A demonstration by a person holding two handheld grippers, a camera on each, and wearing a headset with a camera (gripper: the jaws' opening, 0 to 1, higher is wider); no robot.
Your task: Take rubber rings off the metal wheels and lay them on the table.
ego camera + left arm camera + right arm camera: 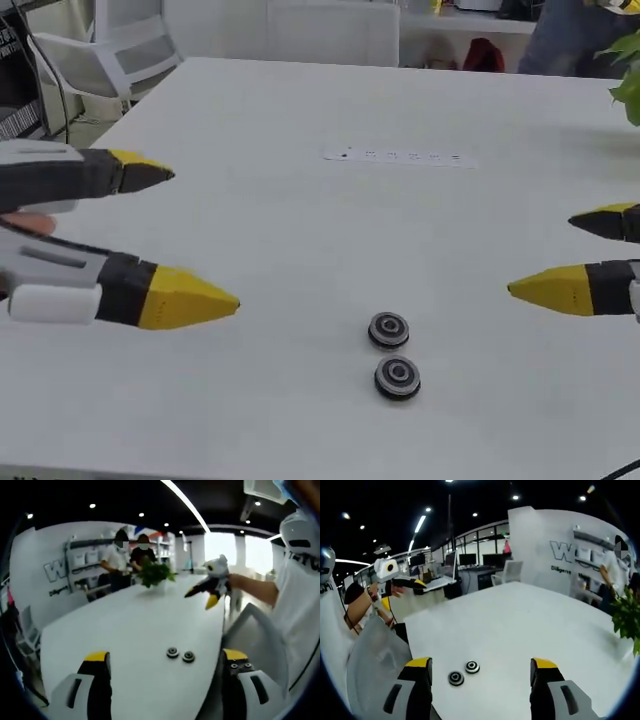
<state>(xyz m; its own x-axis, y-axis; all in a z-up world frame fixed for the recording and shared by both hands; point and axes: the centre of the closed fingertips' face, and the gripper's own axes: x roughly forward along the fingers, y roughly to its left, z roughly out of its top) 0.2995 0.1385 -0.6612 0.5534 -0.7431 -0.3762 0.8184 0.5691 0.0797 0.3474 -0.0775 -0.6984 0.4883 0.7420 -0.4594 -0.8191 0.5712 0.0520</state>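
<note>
The left tool (pixel 205 238) stands wide open and empty, the two small round metal wheels with black rubber rings (pixel 388 330) lie flat, just beside each other, on the white desk (pixel 300 220) between both tools, and the right tool (pixel 540 255), equally open and empty, looks slightly nearer.
</note>
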